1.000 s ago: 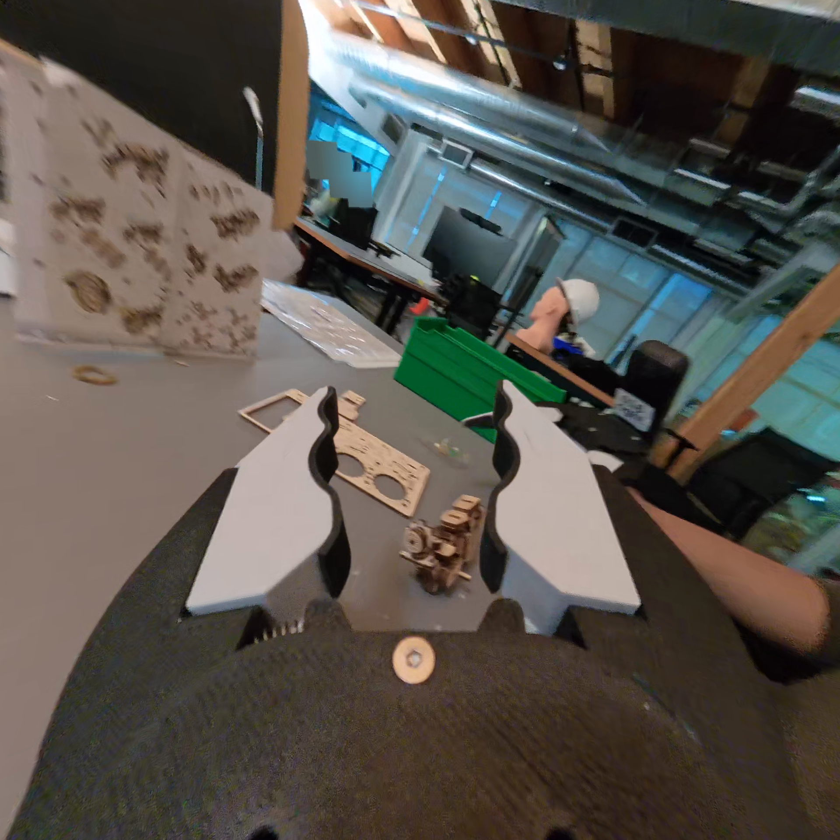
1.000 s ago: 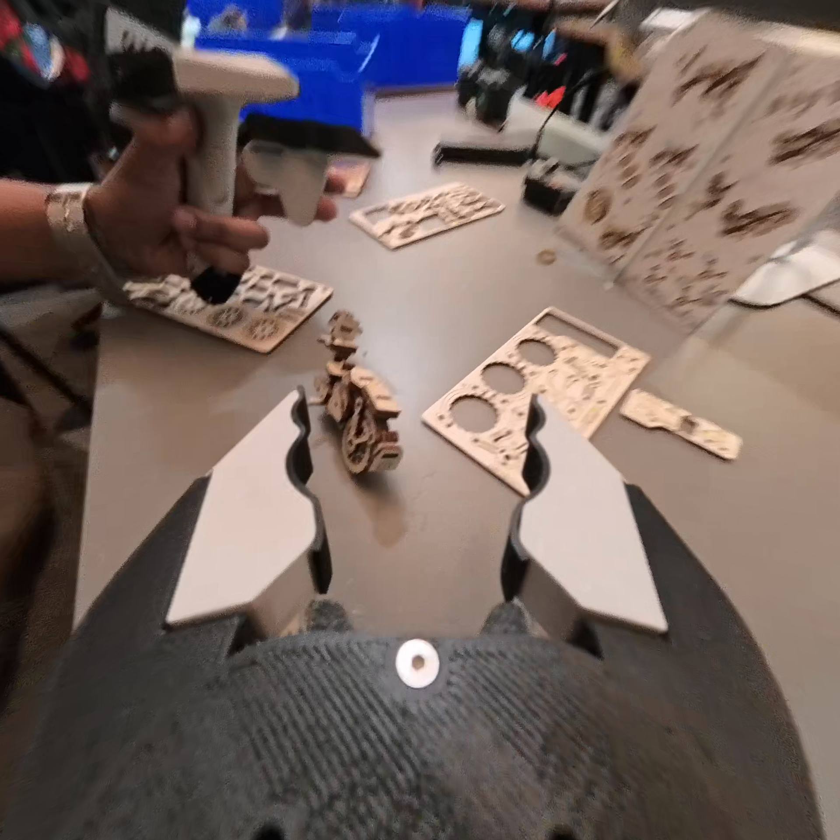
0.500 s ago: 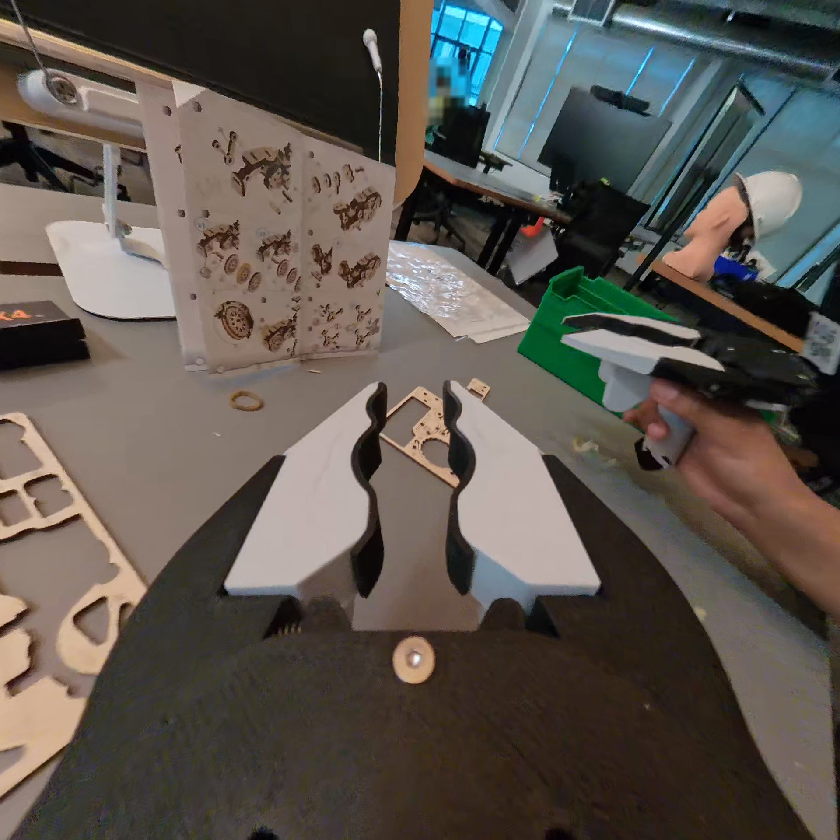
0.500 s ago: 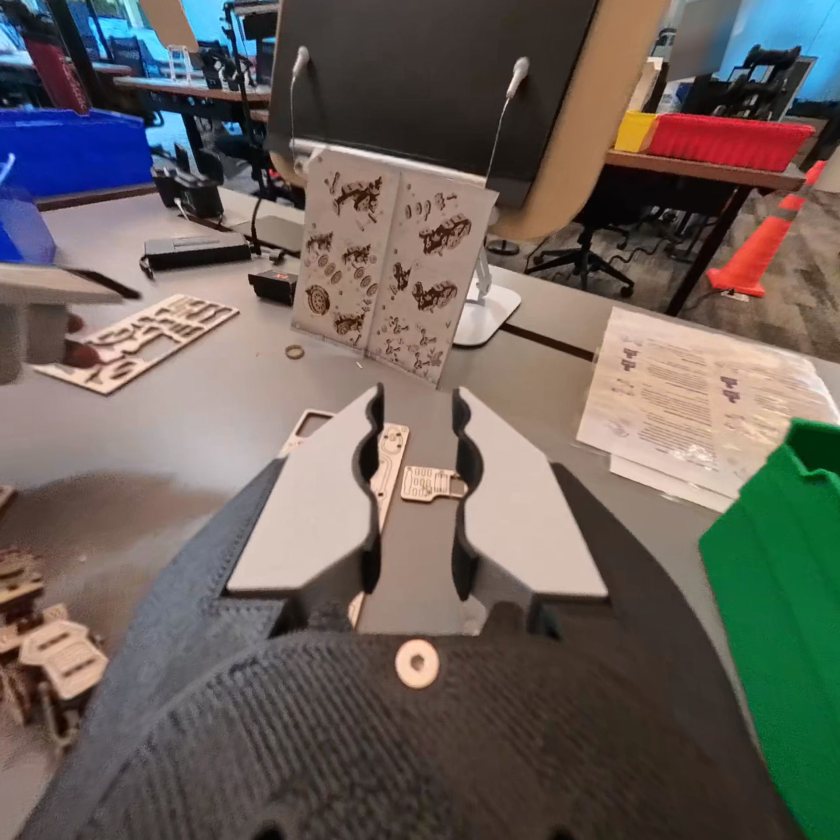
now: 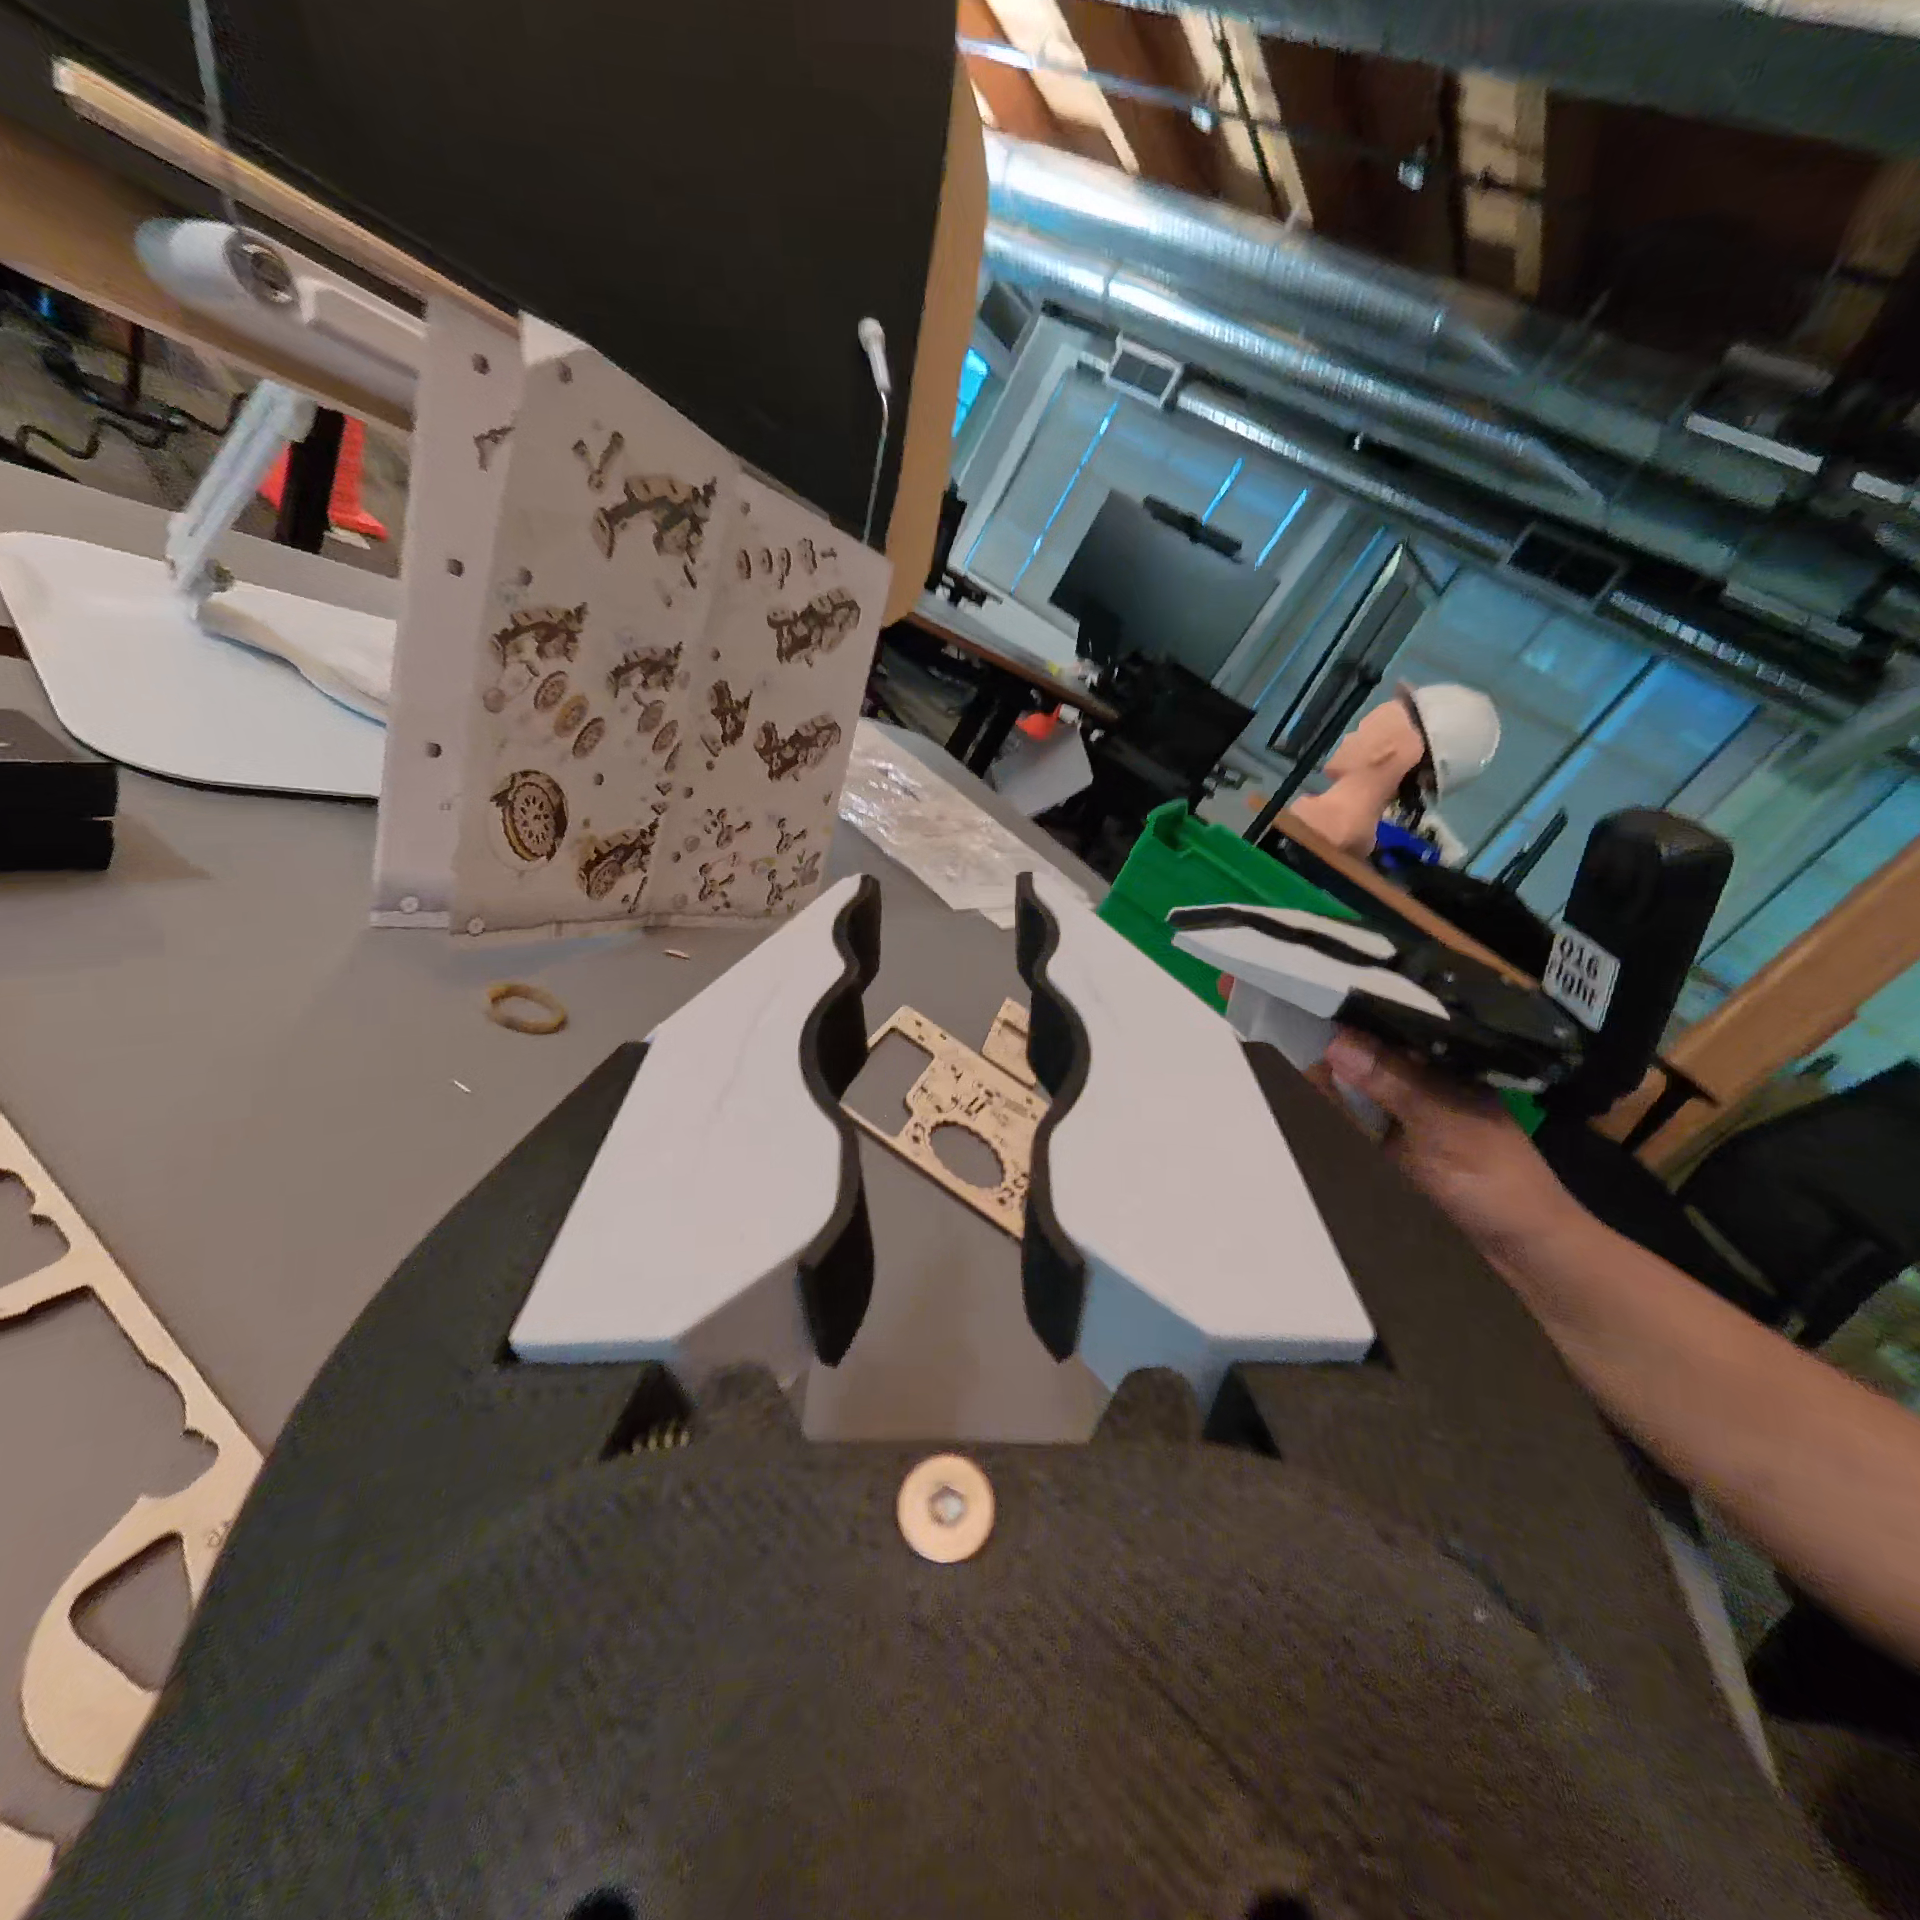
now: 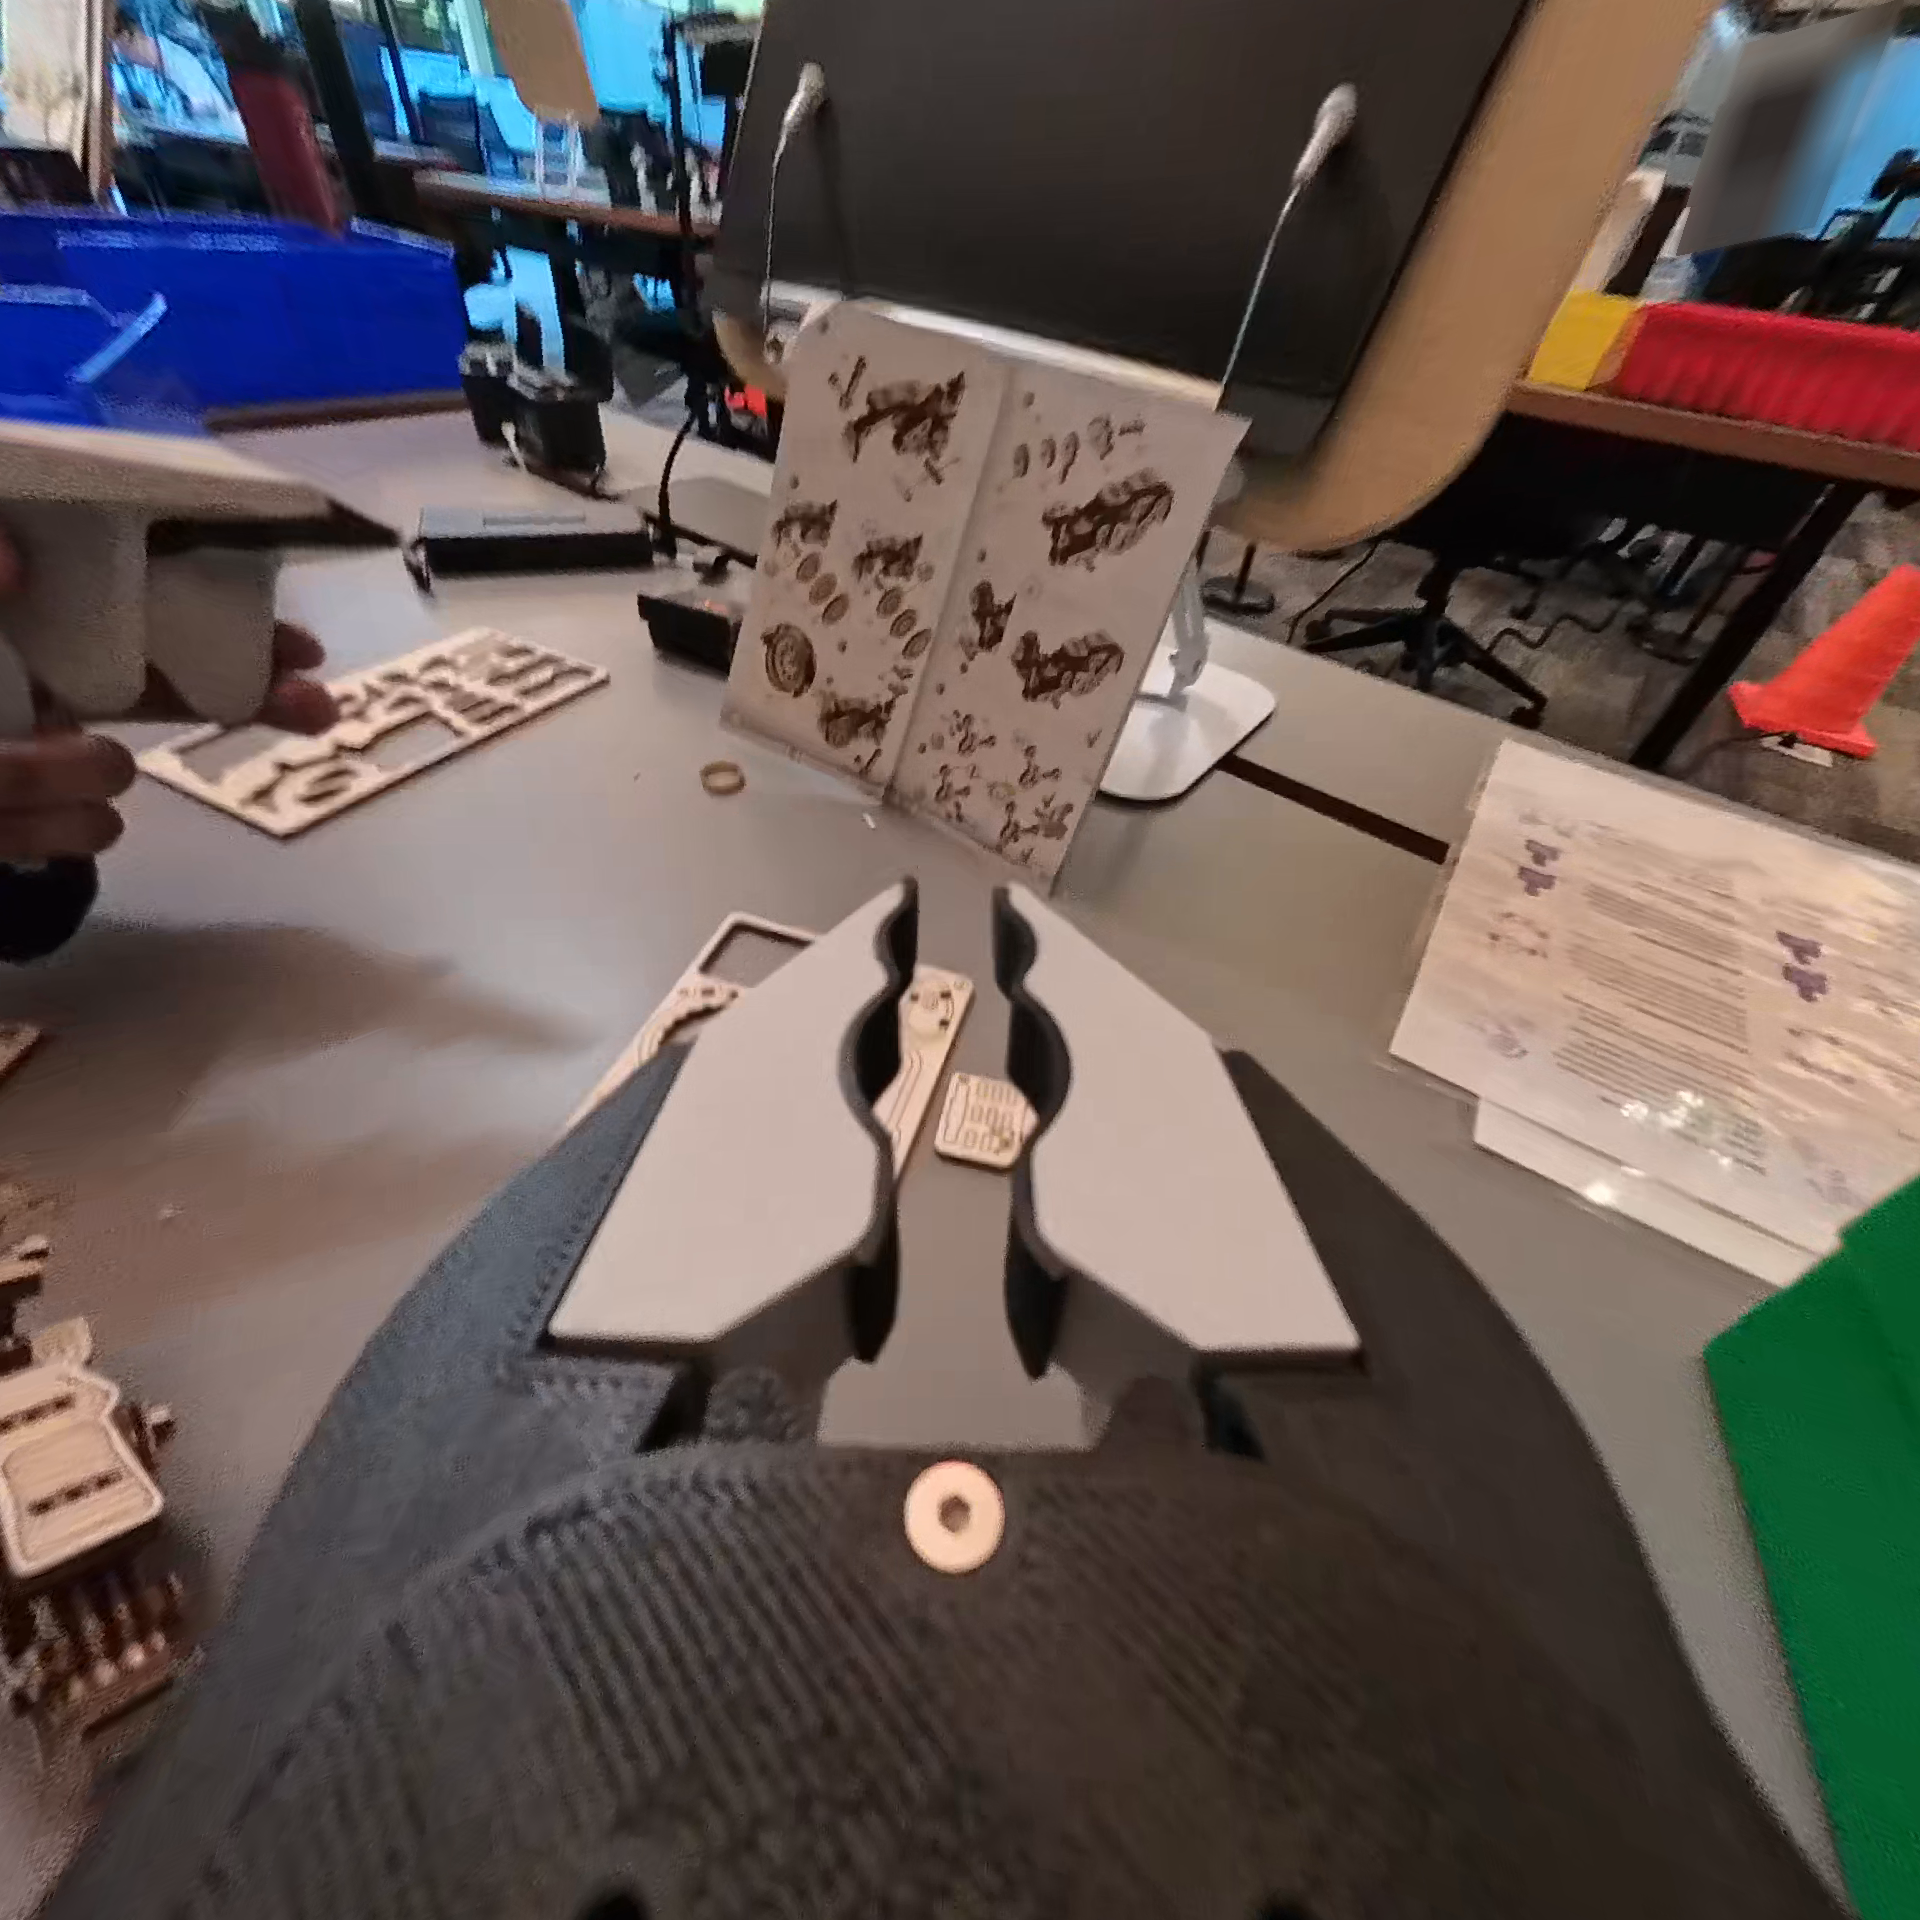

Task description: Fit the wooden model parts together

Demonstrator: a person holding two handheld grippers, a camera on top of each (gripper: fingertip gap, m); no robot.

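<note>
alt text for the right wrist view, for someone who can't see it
The right gripper, nearly closed and empty, hovers over a small wooden part on a grey table. An upright instruction sheet stands behind; a part-built wooden model sits at left.

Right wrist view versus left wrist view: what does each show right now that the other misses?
Only the right wrist view shows the partly built wooden model at the left edge, the laminated instruction sheets and the orange cone. Only the left wrist view shows the white hard hat in the background. Both show the standing instruction booklet, the small ring on the table, the perforated wooden sheet ahead and the green bin.
</note>
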